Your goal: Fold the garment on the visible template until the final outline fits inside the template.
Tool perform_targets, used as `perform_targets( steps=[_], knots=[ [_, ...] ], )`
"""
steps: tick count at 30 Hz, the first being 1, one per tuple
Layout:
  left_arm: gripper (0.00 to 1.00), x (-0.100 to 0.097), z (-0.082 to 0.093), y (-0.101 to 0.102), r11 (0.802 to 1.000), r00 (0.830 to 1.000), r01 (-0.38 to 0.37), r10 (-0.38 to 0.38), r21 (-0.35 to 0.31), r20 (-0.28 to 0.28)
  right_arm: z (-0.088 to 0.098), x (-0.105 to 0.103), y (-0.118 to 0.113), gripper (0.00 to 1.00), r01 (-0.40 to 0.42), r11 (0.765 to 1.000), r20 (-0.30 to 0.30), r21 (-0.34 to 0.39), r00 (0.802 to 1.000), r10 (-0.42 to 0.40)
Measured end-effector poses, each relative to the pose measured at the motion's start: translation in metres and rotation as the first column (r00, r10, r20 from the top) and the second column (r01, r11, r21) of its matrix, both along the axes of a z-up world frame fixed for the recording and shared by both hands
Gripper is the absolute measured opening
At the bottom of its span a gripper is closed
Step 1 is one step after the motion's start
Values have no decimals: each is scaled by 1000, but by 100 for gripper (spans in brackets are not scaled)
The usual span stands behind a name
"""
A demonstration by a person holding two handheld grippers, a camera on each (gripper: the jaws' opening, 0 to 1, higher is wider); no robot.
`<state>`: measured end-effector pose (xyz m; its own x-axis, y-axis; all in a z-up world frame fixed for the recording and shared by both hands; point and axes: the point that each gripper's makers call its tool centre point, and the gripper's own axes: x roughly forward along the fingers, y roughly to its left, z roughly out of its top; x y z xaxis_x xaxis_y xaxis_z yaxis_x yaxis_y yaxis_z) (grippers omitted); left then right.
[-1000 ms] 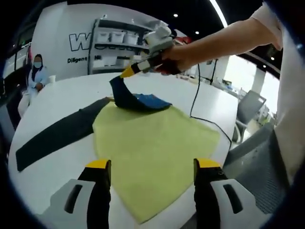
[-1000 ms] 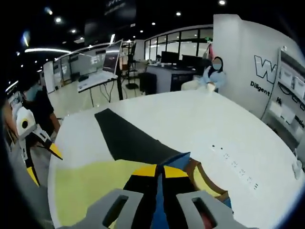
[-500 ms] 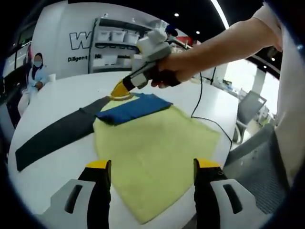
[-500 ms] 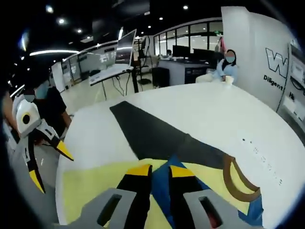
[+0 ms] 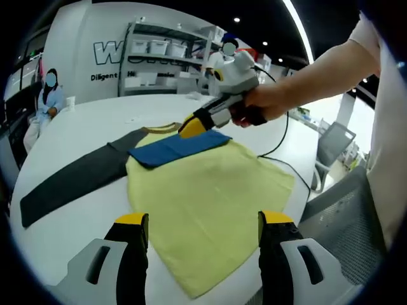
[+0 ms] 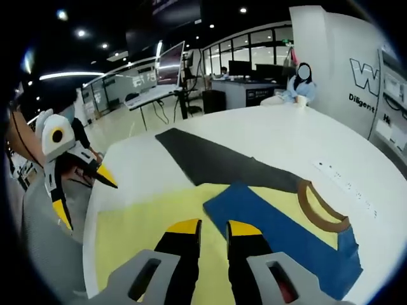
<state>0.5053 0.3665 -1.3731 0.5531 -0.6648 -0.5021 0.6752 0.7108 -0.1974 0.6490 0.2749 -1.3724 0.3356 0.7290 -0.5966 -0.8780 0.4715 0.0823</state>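
**Blue sleeve laid across the yellow body; other sleeve still out**

Left gripper view: the left tool (image 5: 202,223) hovers above the near hem of the garment (image 5: 210,203), its jaws wide apart and holding nothing. The yellow body lies flat on the white desk (image 5: 76,133). A blue sleeve (image 5: 178,145) is folded over the far part of the body, near the brown collar (image 5: 162,129). A dark sleeve (image 5: 73,183) stretches out to the left, well off the body. The right tool (image 5: 193,126) sits just above the blue sleeve's far edge, and I cannot tell if it touches. No separate template outline can be made out under the cloth.

Right gripper view: the right tool's jaws stand a narrow gap apart with nothing between them, above the yellow cloth just beside the blue sleeve's end. The dark sleeve runs away toward the far desk edge. The left tool shows at the left, open.

The step in hand looks like the sleeve folds, with the dark one next. To do it well, grip it near the cuff, lift only enough to clear the desk, carry it straight across, lay it flat over the body, and keep the whole garment on the desk.
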Motion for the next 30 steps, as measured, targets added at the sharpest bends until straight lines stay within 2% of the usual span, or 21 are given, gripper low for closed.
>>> perform_targets(
  steps=[8, 16, 22, 30],
  knots=[
    [68, 5, -1, 3, 1000, 1000, -5, 5, -8, -14, 4, -14, -38, 13, 26, 1000, 29, 10, 999, -27],
    [68, 13, -3, 12, 1000, 999, -26, 25, -10, -28, 4, -19, -72, 15, 93, 995, 40, 17, 995, -94],
    [67, 22, -5, 28, 997, 997, -70, 69, -11, -42, 2, -28, -96, 16, 130, 991, 46, 13, 990, -130],
    [66, 38, -7, 55, 990, 989, -137, 137, -10, -55, 0, -52, -127, 18, 171, 985, 42, 13, 984, -171]
  ],
)
